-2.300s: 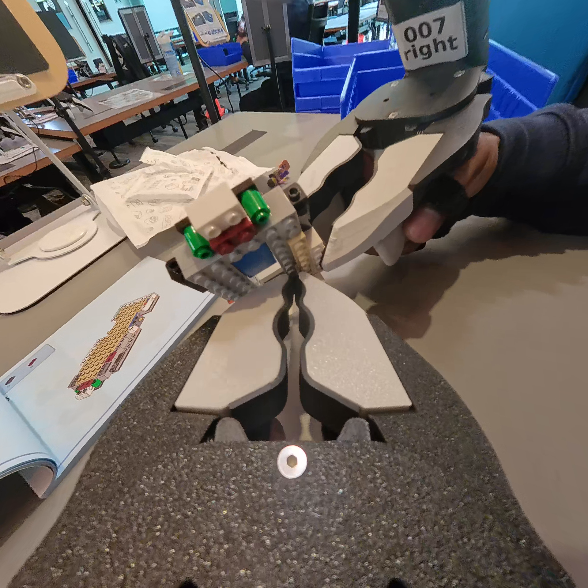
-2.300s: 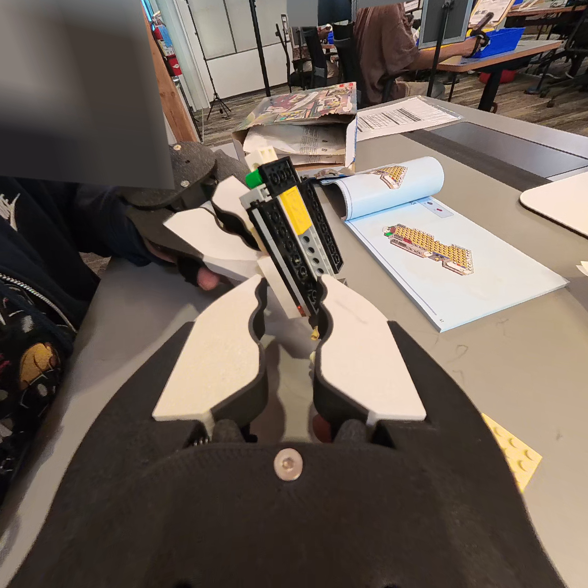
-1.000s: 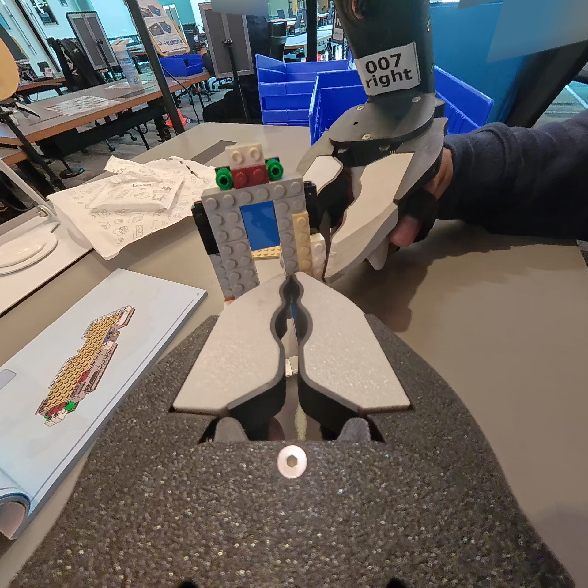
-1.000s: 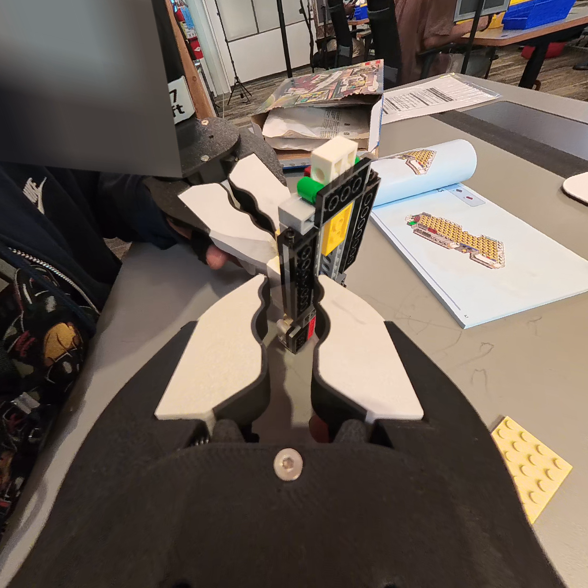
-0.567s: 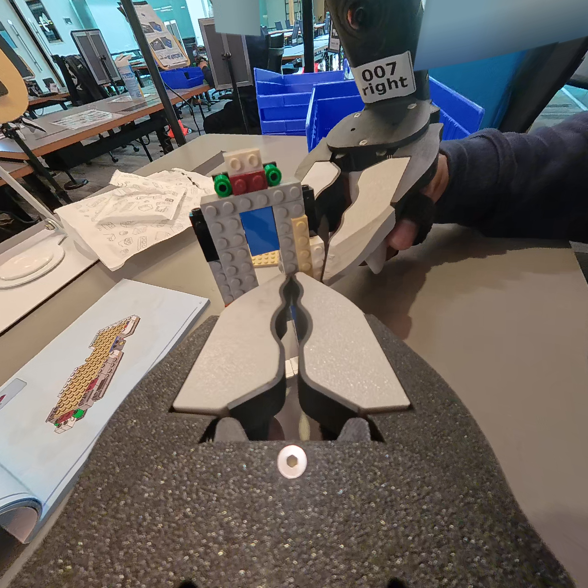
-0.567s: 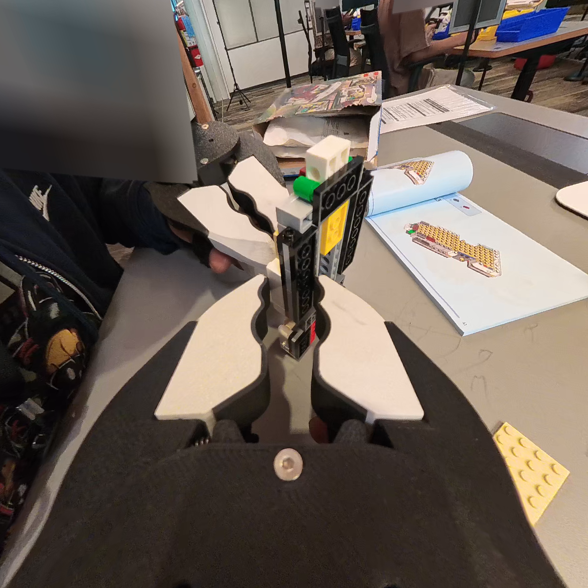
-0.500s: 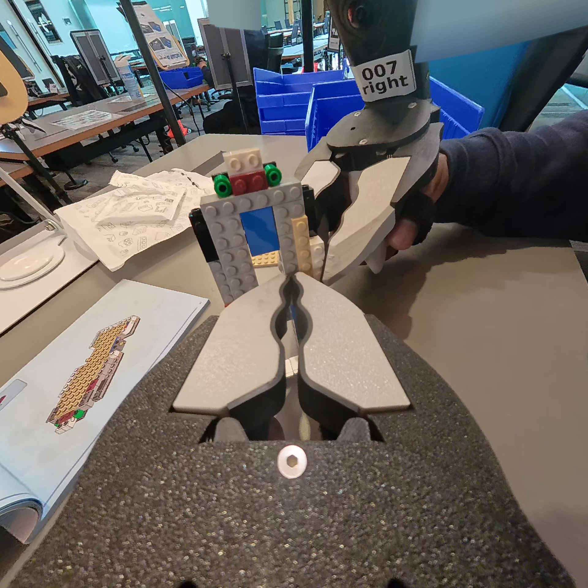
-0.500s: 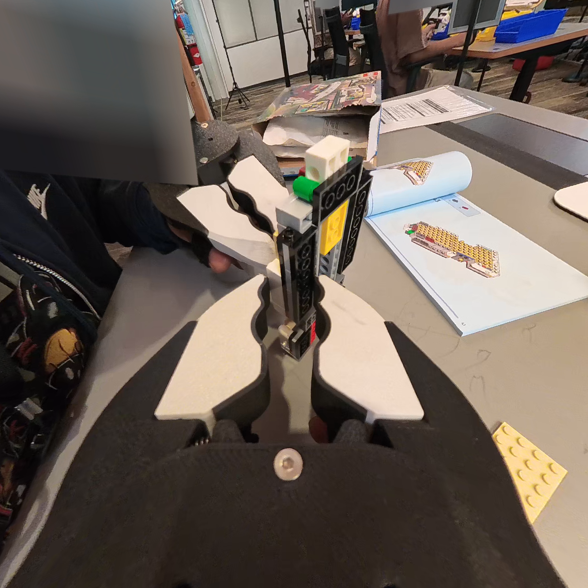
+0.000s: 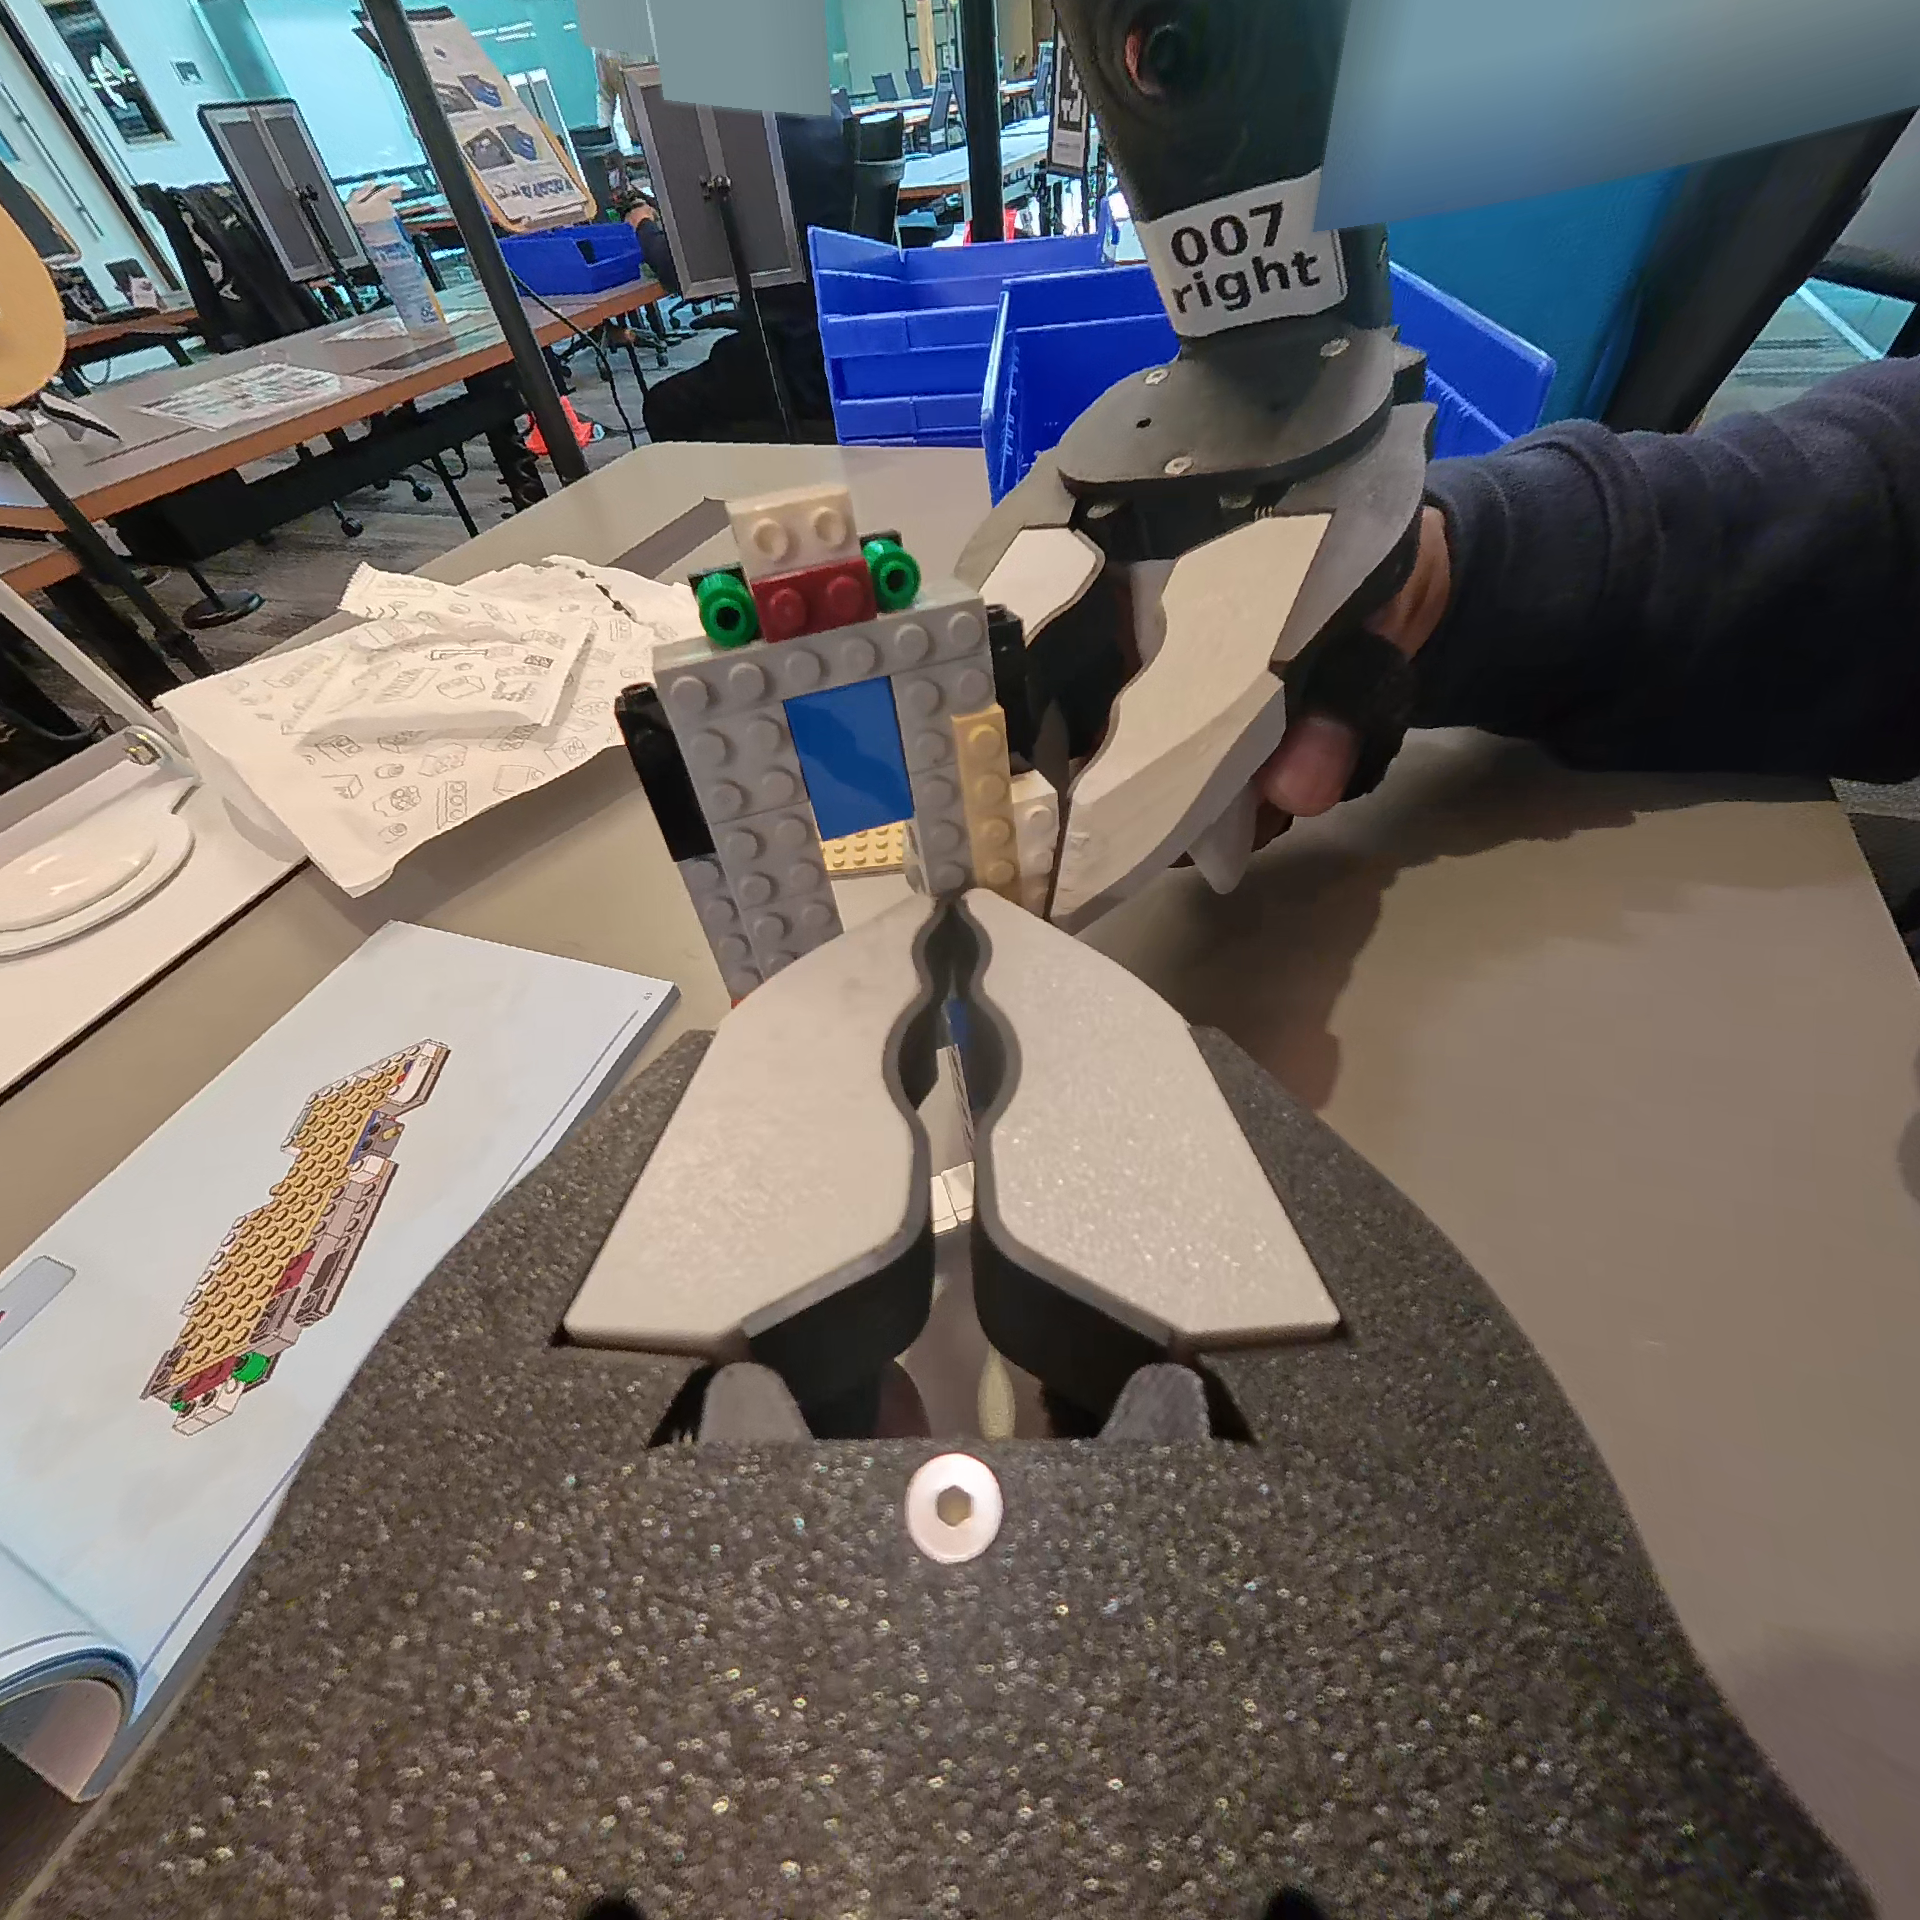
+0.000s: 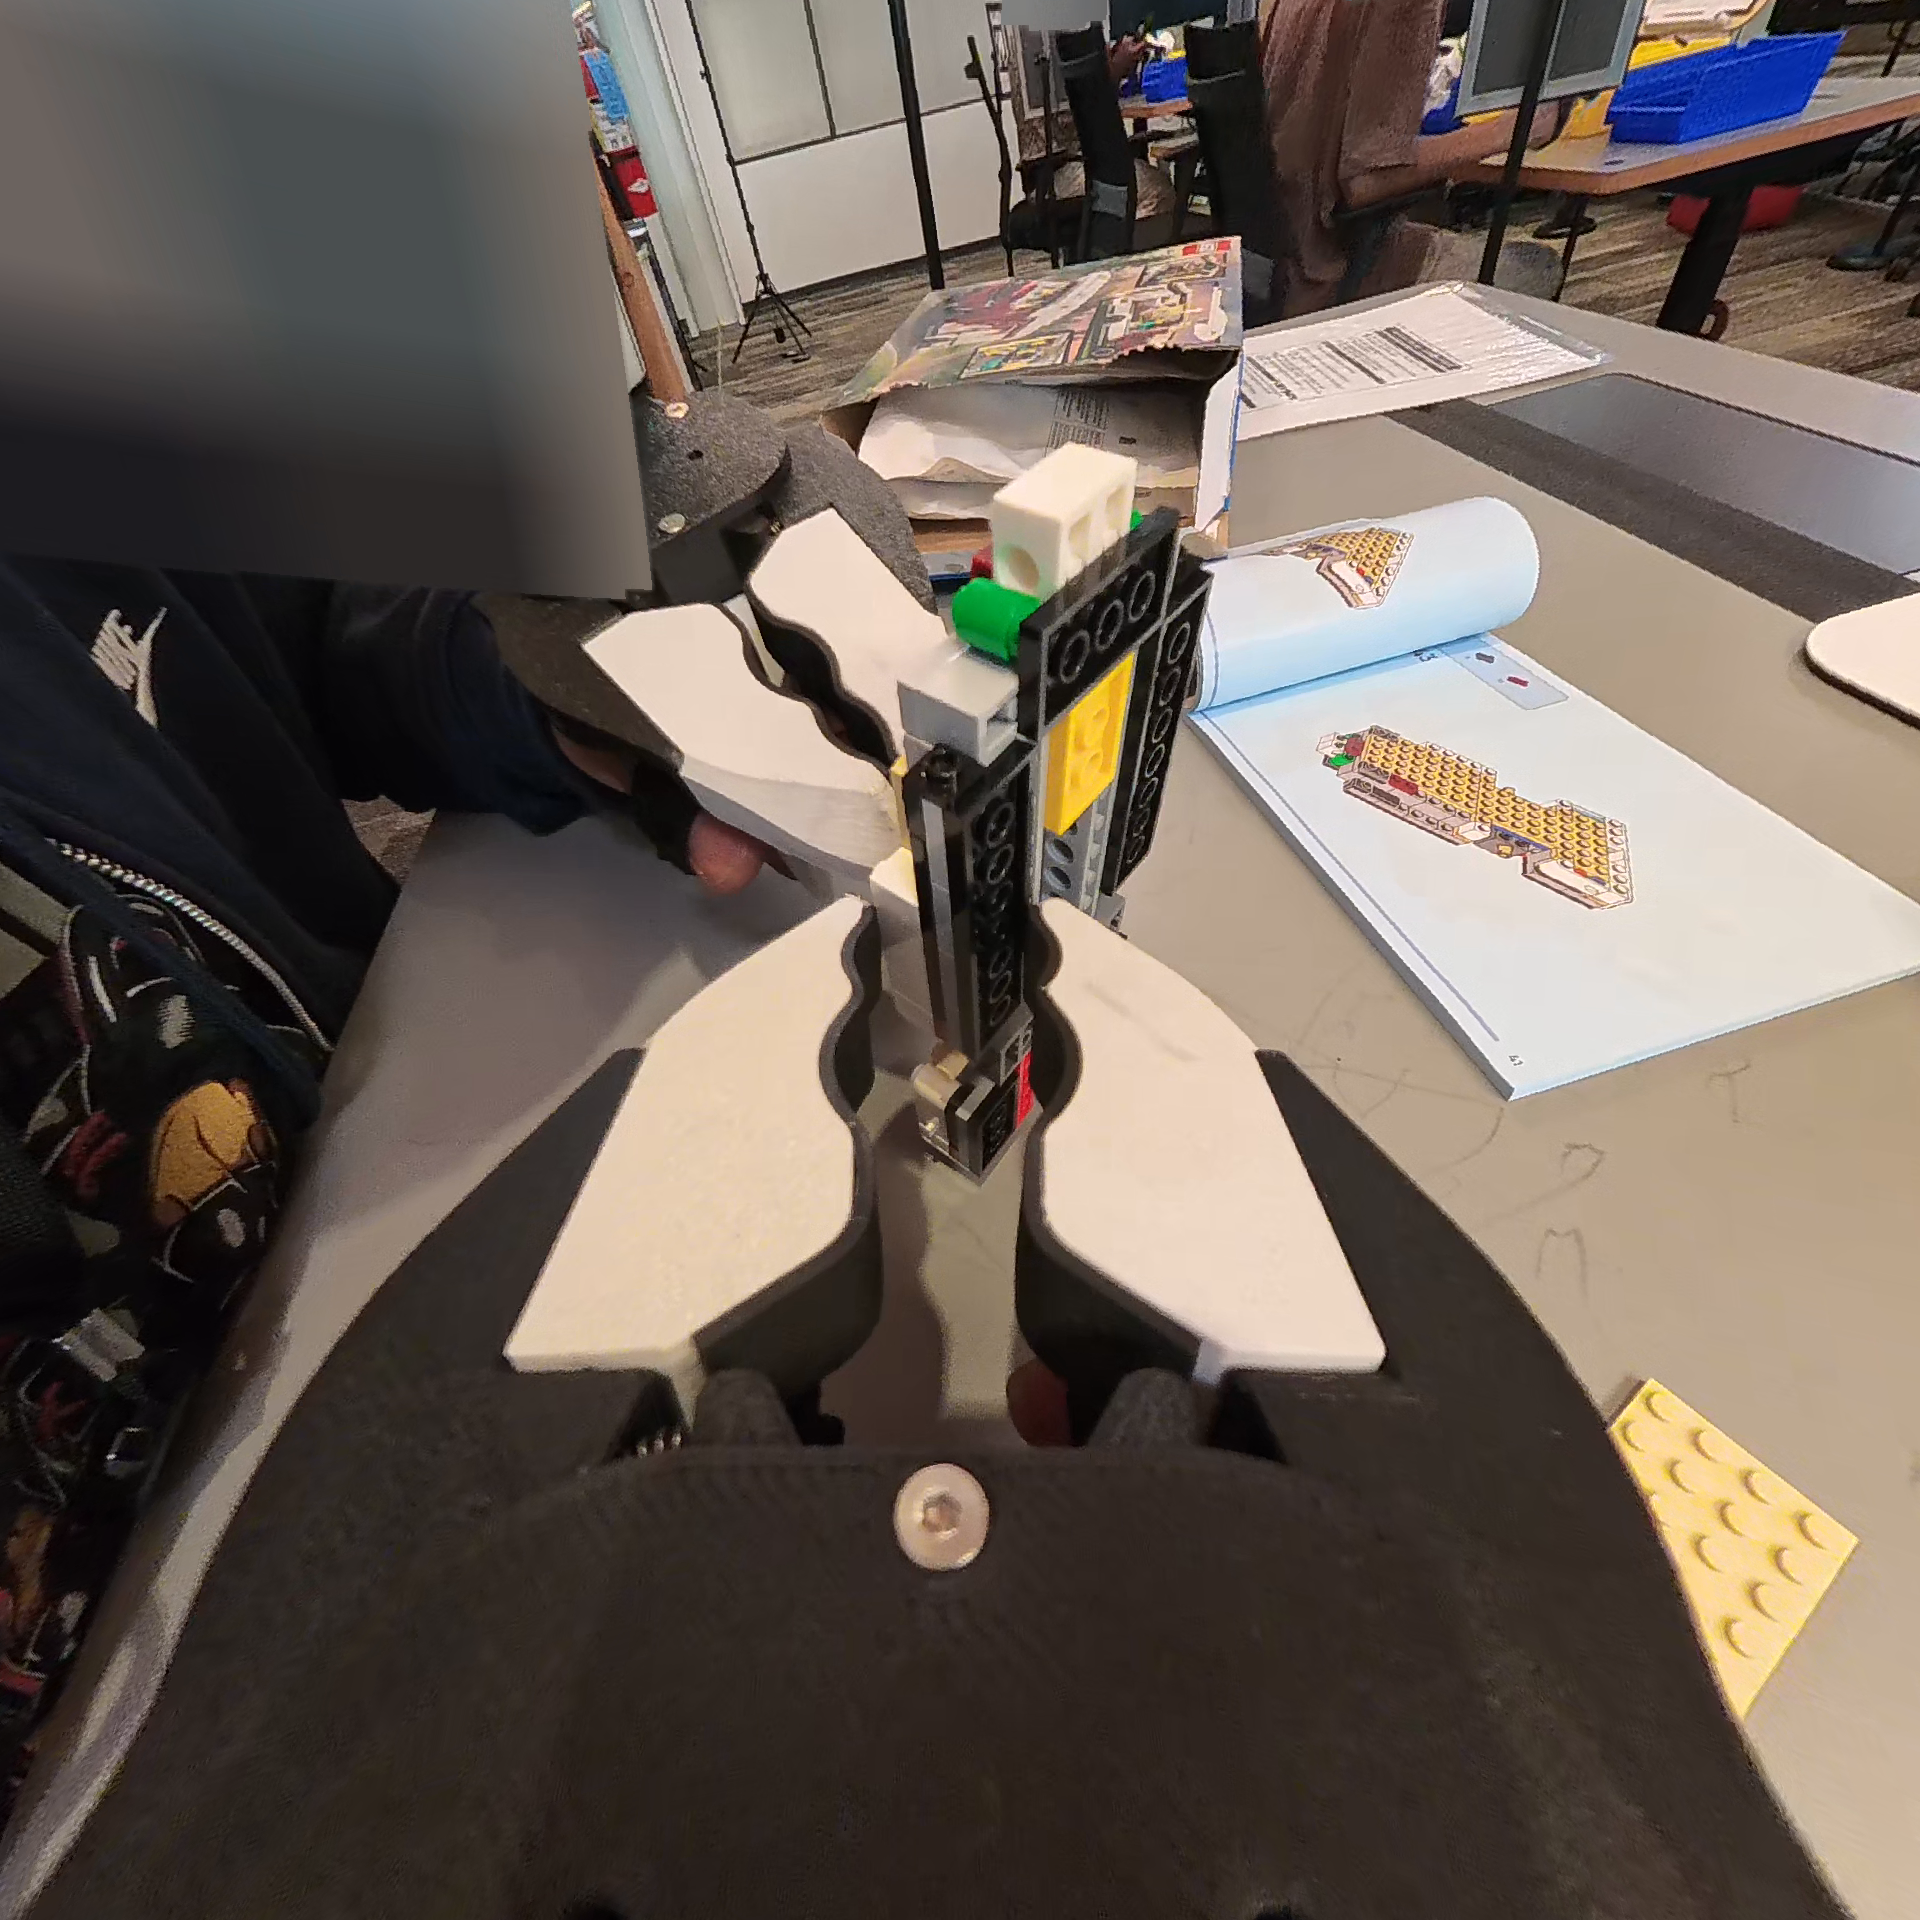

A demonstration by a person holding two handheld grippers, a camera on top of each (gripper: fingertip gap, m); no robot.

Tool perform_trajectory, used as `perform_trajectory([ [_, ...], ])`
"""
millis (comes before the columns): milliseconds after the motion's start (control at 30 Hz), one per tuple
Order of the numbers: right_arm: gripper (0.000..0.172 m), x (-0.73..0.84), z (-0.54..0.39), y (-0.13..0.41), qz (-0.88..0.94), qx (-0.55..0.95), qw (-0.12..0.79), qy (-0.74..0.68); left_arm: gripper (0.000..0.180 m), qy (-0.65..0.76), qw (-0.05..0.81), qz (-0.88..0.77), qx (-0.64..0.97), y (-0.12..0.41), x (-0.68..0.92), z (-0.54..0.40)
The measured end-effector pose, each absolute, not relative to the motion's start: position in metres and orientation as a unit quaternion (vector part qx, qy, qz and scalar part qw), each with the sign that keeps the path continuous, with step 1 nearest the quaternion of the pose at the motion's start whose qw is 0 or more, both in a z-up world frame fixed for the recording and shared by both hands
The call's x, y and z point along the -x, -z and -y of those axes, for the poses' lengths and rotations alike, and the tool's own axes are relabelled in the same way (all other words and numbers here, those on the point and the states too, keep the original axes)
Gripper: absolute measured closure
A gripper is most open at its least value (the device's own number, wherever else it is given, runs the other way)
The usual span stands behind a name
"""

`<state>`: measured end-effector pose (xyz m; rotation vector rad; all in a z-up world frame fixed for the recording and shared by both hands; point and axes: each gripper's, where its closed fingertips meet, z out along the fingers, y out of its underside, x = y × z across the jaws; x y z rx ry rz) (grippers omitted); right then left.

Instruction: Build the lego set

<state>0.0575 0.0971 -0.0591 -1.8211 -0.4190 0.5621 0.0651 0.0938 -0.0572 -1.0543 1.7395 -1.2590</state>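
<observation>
Opposed close wrist views share brick model (image 9: 831, 727).

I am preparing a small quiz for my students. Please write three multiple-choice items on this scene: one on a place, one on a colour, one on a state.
1. Where does the open instruction booklet lie?
A. on the grey table
B. inside a blue bin
C. on the floor

2. What colour are the two round pieces beside the dark red brick near the top of the brick model?
A. yellow
B. green
C. orange

3. How does the brick model stand?
A. flat on the table, untouched
B. upright, with both grippers on it
C. taken apart into loose bricks

Key: 1 A, the booklet rests on the grey table. 2 B, both are green. 3 B, the right gripper clamps its black edge, and the left gripper is closed at its lower part.
</observation>
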Motion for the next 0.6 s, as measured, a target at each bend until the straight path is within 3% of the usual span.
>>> perform_trajectory([
  [600, 0.145, -0.0615, -0.1031, 0.0645, 0.168, 0.774, 0.565, -0.230, 0.178, 0.497, 0.338, -0.671, 0.434, 0.0649, -0.0683, -0.1005],
])
